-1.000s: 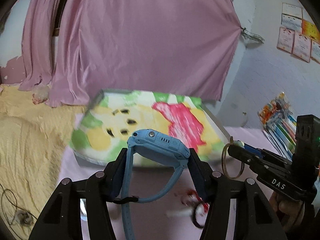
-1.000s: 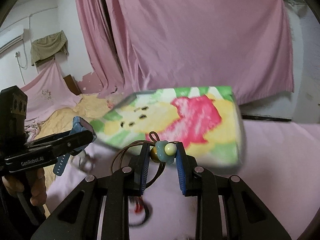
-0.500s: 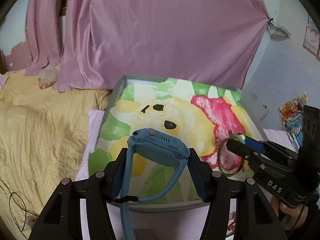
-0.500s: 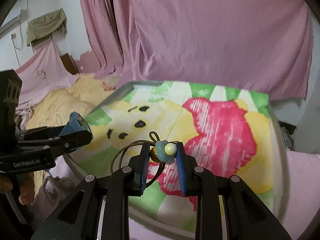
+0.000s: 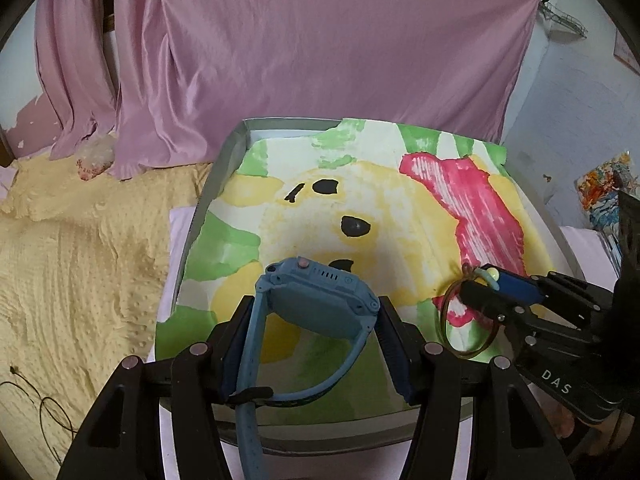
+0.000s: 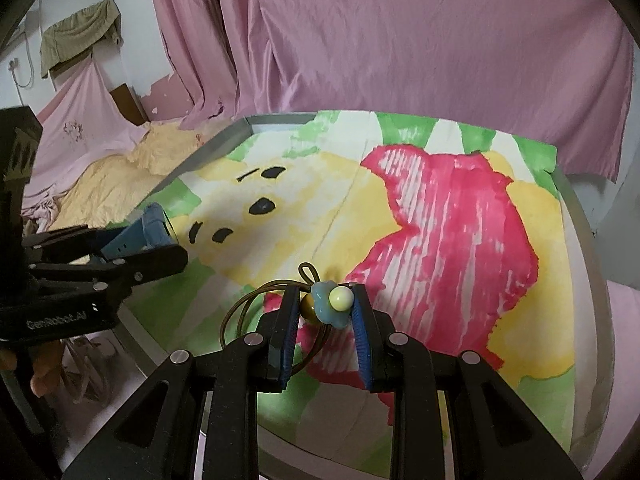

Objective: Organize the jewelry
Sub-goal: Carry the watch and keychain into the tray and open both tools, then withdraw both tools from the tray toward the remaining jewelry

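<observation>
My left gripper [image 5: 316,304] is shut on a blue smartwatch [image 5: 320,300], its strap looping down between the fingers. My right gripper [image 6: 326,304] is shut on a brown hair tie [image 6: 256,312] by its blue flower charm with a pale bead [image 6: 330,306]. Both hang over a grey tray [image 5: 208,200] lined with a painted sheet of yellow, green and pink [image 5: 384,208]. In the left wrist view the right gripper [image 5: 476,286] holds the hair tie [image 5: 464,320] over the tray's right part. In the right wrist view the left gripper [image 6: 168,244] holds the watch [image 6: 140,236] at the left.
A yellow bedspread [image 5: 80,260] lies left of the tray. Pink curtains [image 5: 320,52] hang behind. A dark thin cord [image 5: 48,412] lies on the bedspread at lower left. Colourful packets [image 5: 600,192] stand by the wall at the right. A hand [image 6: 44,368] grips the left tool.
Both grippers have moved forward over the tray, which now fills the views. The small items seen on the pink surface below a second ago are out of sight. Both grips are unchanged.
</observation>
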`<action>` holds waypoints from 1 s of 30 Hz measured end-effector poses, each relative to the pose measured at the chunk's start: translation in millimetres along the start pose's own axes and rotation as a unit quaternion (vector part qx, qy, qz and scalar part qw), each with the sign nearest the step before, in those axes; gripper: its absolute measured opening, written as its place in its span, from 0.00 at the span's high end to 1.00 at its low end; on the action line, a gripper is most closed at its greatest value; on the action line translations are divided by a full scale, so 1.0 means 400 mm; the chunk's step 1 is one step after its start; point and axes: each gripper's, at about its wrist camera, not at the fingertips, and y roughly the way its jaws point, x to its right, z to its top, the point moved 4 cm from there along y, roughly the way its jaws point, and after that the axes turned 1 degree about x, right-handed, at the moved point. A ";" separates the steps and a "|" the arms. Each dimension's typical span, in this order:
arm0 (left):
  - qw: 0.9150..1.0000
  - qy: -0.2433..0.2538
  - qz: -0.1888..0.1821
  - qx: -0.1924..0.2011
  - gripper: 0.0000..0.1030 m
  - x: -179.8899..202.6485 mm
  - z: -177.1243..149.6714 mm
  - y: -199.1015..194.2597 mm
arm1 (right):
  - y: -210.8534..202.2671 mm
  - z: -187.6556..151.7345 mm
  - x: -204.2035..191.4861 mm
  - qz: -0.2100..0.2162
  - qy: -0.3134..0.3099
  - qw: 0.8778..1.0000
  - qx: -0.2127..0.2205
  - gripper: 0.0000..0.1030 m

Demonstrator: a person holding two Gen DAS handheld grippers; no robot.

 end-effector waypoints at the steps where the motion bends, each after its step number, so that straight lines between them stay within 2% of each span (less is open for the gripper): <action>1: 1.000 -0.001 0.000 0.001 0.44 0.000 0.000 0.001 | 0.001 0.000 0.001 0.001 0.001 1.000 0.000 0.77; 3: 1.000 -0.003 -0.004 -0.001 0.41 0.001 -0.001 -0.001 | 0.002 0.002 0.004 0.002 0.003 1.000 -0.002 0.76; 6: 1.000 -0.005 -0.004 0.004 0.36 0.001 -0.004 -0.013 | -0.007 0.003 0.010 -0.004 0.006 1.000 0.002 0.61; 9: 1.000 -0.011 -0.005 0.015 0.32 0.000 -0.008 -0.036 | -0.027 0.004 0.016 -0.010 0.007 1.000 0.011 0.59; 12: 0.999 -0.021 -0.005 0.037 0.27 -0.006 -0.020 -0.069 | -0.061 0.000 0.018 -0.016 0.009 0.999 0.031 0.58; 14: 0.998 -0.029 -0.007 0.052 0.22 -0.010 -0.031 -0.096 | -0.100 -0.007 0.015 -0.024 0.009 0.998 0.056 0.47; 16: 0.997 -0.037 -0.008 0.069 0.20 -0.014 -0.043 -0.124 | -0.140 -0.015 0.013 -0.027 0.013 0.996 0.080 0.42; 18: 0.995 -0.043 -0.007 0.091 0.12 -0.016 -0.058 -0.155 | -0.177 -0.023 0.011 -0.030 0.016 0.994 0.101 0.39; 20: 0.992 -0.050 -0.006 0.119 0.05 -0.018 -0.075 -0.189 | -0.225 -0.036 0.007 -0.041 0.019 0.990 0.131 0.22; 21: 0.990 -0.053 -0.007 0.132 0.04 -0.019 -0.083 -0.204 | -0.242 -0.040 0.008 -0.043 0.021 0.989 0.139 0.19; 25: 0.982 -0.053 -0.008 0.182 0.01 -0.015 -0.124 -0.266 | -0.317 -0.074 -0.001 -0.046 0.029 0.983 0.177 0.16; 28: 0.976 -0.049 -0.007 0.210 0.01 -0.013 -0.151 -0.297 | -0.365 -0.102 -0.005 -0.051 0.034 0.977 0.204 0.09; 30: 0.972 -0.046 -0.007 0.230 0.01 -0.012 -0.172 -0.319 | -0.394 -0.124 -0.013 -0.053 0.034 0.973 0.221 0.09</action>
